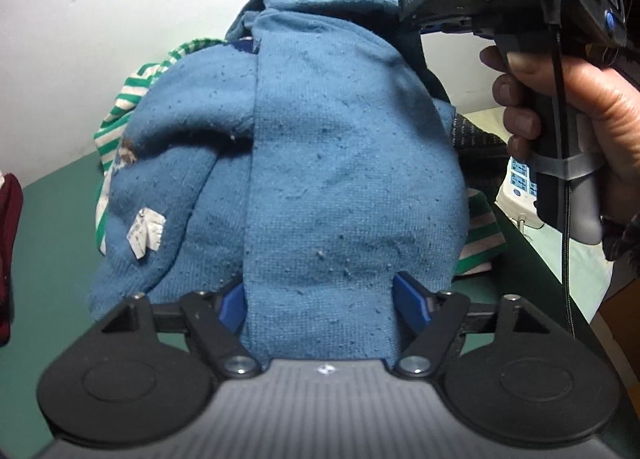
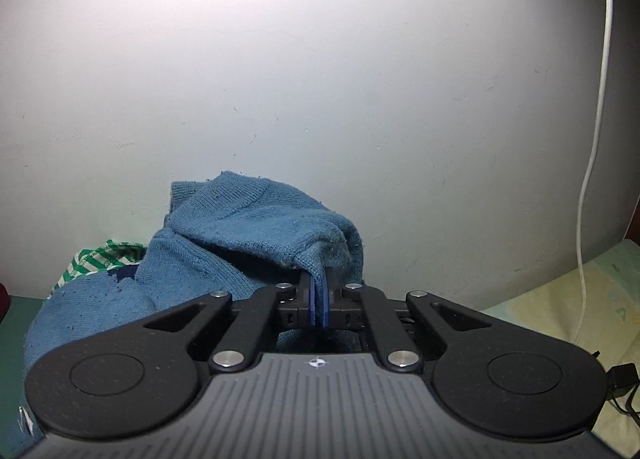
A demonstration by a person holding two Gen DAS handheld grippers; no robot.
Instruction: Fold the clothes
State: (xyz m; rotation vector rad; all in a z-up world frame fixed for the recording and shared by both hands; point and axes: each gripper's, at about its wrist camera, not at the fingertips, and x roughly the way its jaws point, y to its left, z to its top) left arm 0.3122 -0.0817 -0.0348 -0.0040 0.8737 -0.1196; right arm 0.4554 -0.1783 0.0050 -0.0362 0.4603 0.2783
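A blue knitted sweater (image 1: 344, 163) lies heaped on the green table (image 1: 52, 243), with a white label (image 1: 146, 233) showing on its left side. A broad band of it runs down between the pads of my left gripper (image 1: 320, 305), and both blue pads press its edges. In the right wrist view my right gripper (image 2: 319, 299) is shut on a raised fold of the same sweater (image 2: 248, 227), held up above the heap. A hand (image 1: 580, 107) grips the right gripper's handle at the upper right of the left wrist view.
A green-and-white striped garment (image 1: 124, 99) lies under and behind the sweater. A dark red cloth (image 1: 8, 259) sits at the left edge. A white device with blue buttons (image 1: 520, 183), dark tweed fabric (image 1: 476, 135), a white cable (image 2: 592, 163) and a white wall (image 2: 320, 79) are nearby.
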